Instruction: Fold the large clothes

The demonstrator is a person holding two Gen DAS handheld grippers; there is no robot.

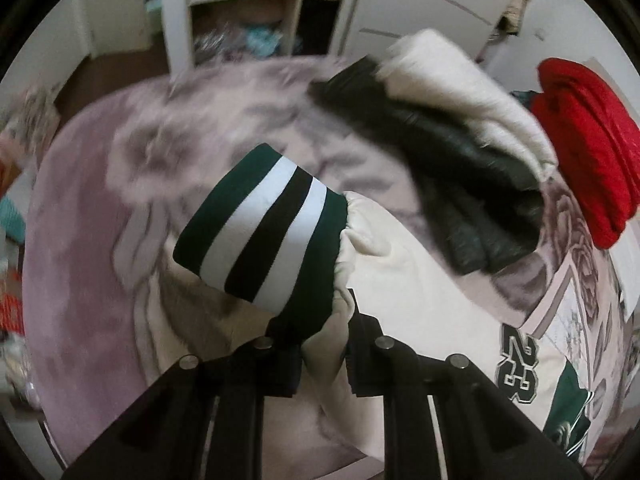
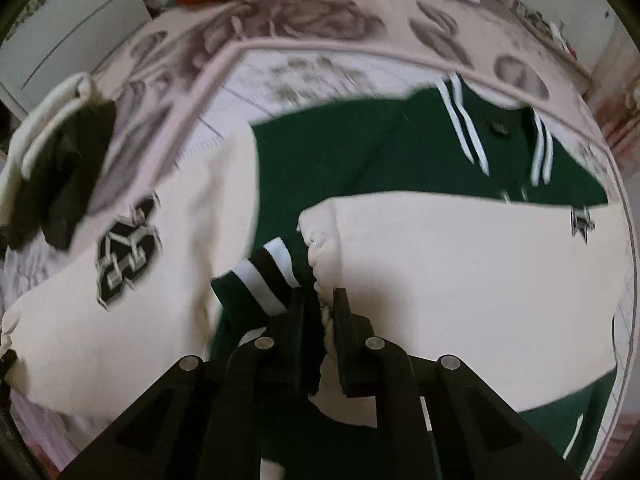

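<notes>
A green varsity jacket (image 2: 360, 152) with cream sleeves lies on the bed, its number patch (image 2: 128, 248) on the left sleeve. In the left wrist view my left gripper (image 1: 324, 316) is shut on that sleeve's end, pinching cream cloth beside the green, white and black striped cuff (image 1: 264, 224), which is lifted off the bed. In the right wrist view my right gripper (image 2: 318, 300) is shut on the other cream sleeve (image 2: 460, 272) where it meets its striped cuff (image 2: 260, 276). That sleeve lies across the green body.
The bed has a pink flowered cover (image 1: 100, 216). A folded black and cream jacket (image 1: 448, 152) and a folded red garment (image 1: 584, 148) lie at the bed's far side. A white cupboard (image 1: 248, 8) stands beyond the bed.
</notes>
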